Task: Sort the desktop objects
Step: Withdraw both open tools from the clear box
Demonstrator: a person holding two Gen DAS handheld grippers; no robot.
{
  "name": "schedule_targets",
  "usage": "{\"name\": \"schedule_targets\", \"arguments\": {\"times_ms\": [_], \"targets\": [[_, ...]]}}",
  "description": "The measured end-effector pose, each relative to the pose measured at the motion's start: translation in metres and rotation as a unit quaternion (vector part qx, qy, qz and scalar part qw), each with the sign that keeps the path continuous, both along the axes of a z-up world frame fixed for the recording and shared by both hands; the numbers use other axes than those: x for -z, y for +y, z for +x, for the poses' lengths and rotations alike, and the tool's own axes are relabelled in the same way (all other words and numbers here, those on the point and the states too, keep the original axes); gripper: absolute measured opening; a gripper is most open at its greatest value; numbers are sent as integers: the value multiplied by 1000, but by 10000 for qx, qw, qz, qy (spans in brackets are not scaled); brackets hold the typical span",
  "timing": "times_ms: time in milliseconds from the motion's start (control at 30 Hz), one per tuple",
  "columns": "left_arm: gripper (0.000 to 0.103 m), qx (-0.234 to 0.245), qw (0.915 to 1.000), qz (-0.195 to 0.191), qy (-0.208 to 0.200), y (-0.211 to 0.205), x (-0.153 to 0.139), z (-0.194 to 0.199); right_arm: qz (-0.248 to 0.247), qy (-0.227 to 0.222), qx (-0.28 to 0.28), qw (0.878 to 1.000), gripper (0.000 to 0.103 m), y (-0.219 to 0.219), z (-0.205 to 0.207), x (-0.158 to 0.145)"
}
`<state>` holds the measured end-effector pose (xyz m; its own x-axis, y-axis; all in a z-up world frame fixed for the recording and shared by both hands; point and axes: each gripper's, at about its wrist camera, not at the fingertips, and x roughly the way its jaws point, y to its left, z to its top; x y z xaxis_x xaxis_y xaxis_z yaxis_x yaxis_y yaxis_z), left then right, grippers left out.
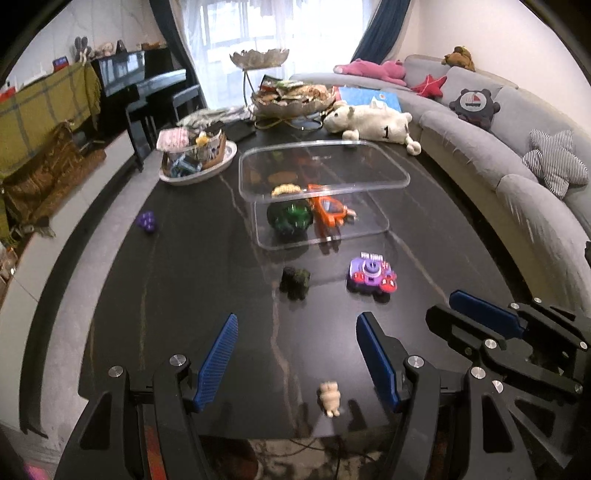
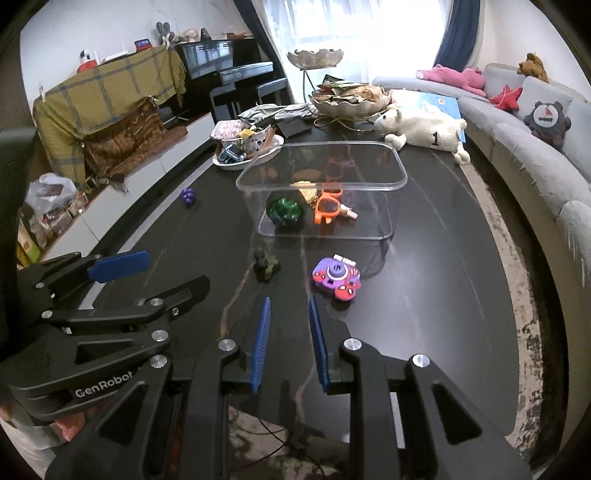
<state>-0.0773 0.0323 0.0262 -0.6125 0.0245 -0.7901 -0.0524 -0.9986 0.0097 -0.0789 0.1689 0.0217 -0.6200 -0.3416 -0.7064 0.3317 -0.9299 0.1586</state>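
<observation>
The toy car [image 1: 371,276] sits on the surface [image 1: 207,266] just before the clear box [image 1: 325,173], long axis crosswise to it; left gripper [image 1: 295,363] fingers spread, right gripper [image 2: 288,341] fingers narrowly parted, both empty.

Daylight pours through the sheer white curtained window [image 1: 255,33] at the far end, blown out to near pure white in both views. The glossy black stone table [image 1: 207,280] picks up pale reflections, and the clear plastic rectangular box [image 1: 317,184] glints along its rim. Colours look slightly soft (mild blur throughout). Fisheye bending curves the grey fabric sofa [image 2: 546,147], and the corners fall to black.
</observation>
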Motion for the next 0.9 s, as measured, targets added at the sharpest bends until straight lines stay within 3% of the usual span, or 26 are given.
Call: {"name": "schedule_targets", "arguments": {"times_ms": [300,600,900], "targets": [[63,-253,9996,35,-114,-1,20,23,-6,-271,17,9996,19,1,14,20],[63,-253,9994,153,-178,2,44,37,163,-214,166,9995,19,5,32,40],[62,-33,9994,-263,-241,17,77,39,365,-240,245,9987,19,7,39,75]]}}
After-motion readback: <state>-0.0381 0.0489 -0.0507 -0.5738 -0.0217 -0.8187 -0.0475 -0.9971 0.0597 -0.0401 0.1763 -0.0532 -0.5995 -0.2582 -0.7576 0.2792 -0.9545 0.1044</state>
